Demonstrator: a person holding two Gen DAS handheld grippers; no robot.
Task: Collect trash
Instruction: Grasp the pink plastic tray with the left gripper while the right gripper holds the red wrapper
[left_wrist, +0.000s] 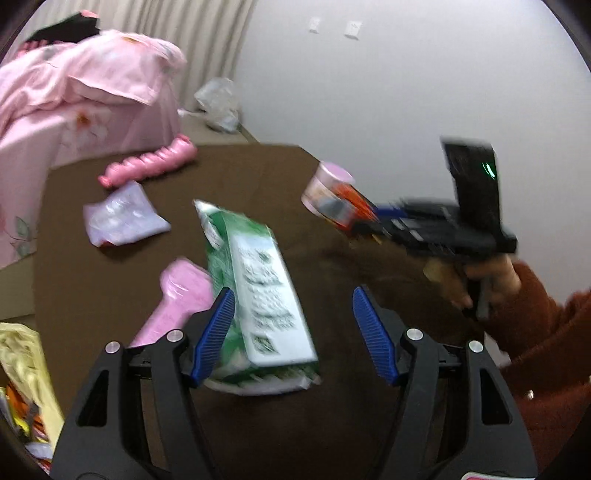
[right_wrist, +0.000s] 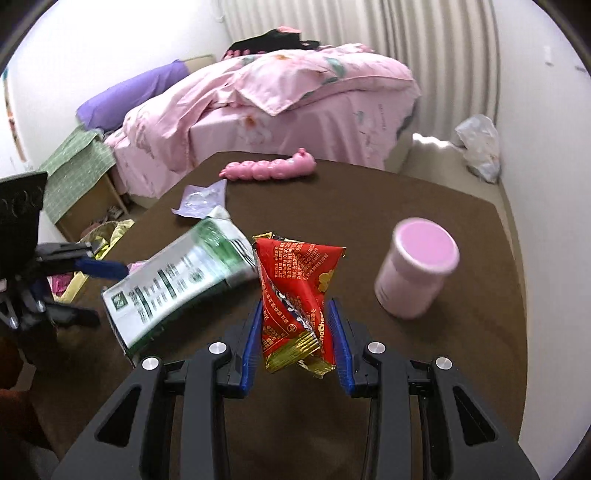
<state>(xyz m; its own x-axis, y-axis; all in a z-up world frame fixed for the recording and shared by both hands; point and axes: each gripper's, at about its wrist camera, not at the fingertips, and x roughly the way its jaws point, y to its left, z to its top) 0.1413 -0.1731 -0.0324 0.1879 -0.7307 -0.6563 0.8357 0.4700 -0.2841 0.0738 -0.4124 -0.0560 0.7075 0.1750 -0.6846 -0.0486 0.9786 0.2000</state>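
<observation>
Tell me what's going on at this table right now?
A person is collecting trash from a brown table. The right tool pinches a red snack wrapper. The left tool is open beside a green-and-white carton, not gripping it. A pink jar and pink toy remain on the table.

This is a bedroom in a home; a bed (right_wrist: 295, 122) heaped with a rumpled pink quilt (right_wrist: 280, 81) and a purple pillow (right_wrist: 129, 96) fills the far side, with pleated curtains (right_wrist: 424, 48) hanging behind it. A low brown table (right_wrist: 424, 206) stands near the bed; a small cabinet (right_wrist: 88, 206) under a green checked cloth (right_wrist: 74, 162) sits at the bedside against plain white walls (left_wrist: 406, 74).
</observation>
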